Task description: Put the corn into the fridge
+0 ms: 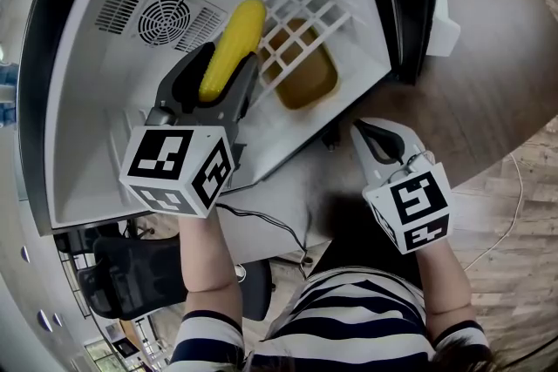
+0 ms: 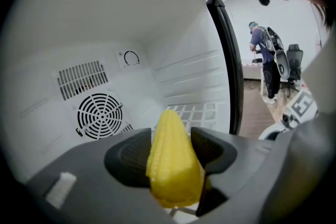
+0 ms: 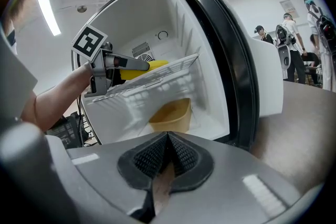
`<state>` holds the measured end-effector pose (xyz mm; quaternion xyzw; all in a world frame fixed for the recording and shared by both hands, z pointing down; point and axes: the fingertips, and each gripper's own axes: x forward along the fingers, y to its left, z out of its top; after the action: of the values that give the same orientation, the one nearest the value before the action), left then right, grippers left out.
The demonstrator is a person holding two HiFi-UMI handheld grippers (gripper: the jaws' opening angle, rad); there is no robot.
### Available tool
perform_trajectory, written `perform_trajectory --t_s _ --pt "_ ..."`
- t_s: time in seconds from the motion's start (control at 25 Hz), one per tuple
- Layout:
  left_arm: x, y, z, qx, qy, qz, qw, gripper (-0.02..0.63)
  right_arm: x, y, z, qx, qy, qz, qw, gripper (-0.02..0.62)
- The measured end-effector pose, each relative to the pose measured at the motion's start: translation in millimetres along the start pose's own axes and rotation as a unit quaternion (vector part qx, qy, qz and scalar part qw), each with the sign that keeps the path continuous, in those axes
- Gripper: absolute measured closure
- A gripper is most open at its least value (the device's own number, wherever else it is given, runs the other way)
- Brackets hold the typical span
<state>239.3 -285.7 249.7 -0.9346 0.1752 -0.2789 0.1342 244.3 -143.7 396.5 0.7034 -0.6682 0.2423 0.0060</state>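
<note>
Squarely between the left gripper's (image 2: 172, 140) fingers (image 2: 127, 159) sits the corn (image 2: 173, 168), pinched.

Grip: the grey two-jaw left gripper (image 2: 171, 140) is clamped on a yellow ribbed corn cob (image 2: 173, 165), whose tip points ahead.
Ahead-left: round white fan grille (image 2: 100, 115) on the white fridge back wall (image 2: 63, 18).
Past the tip: white wire shelf (image 2: 197, 111).
Right: black door seal (image 2: 227, 60); beyond it a small, distant person (image 2: 265, 55), seemingly standing.

corn (image 1: 234, 43) btm hid in left claw (image 1: 228, 72)
</note>
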Motion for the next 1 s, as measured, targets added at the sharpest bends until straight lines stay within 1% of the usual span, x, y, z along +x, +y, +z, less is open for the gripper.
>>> perform_trajectory --t_s 0.12,0.28,0.68,1.0 --pt "-0.3 -1.8 -0.2 0.018 -0.008 0.008 0.9998 0.606 -1.0 1.5 -1.9 0.000 0.002 0.002 1.000 0.601" --pt "-1.8 -3.2 1.6 0.034 -0.021 0.030 0.9987 0.606 -4.1 4.2 -1.1 -0.001 0.003 0.003 1.000 0.601" --pt "-9.1 -1.3 3.2 0.026 -0.049 0.054 0.9970 0.606 -22.7 12.1 2.4 -0.004 0.002 0.006 1.000 0.602" --pt "-20.7 0.3 8.3 0.014 -0.061 0.064 0.9960 0.606 -36.9 15.2 7.5 -0.010 -0.001 0.008 1.000 0.601"
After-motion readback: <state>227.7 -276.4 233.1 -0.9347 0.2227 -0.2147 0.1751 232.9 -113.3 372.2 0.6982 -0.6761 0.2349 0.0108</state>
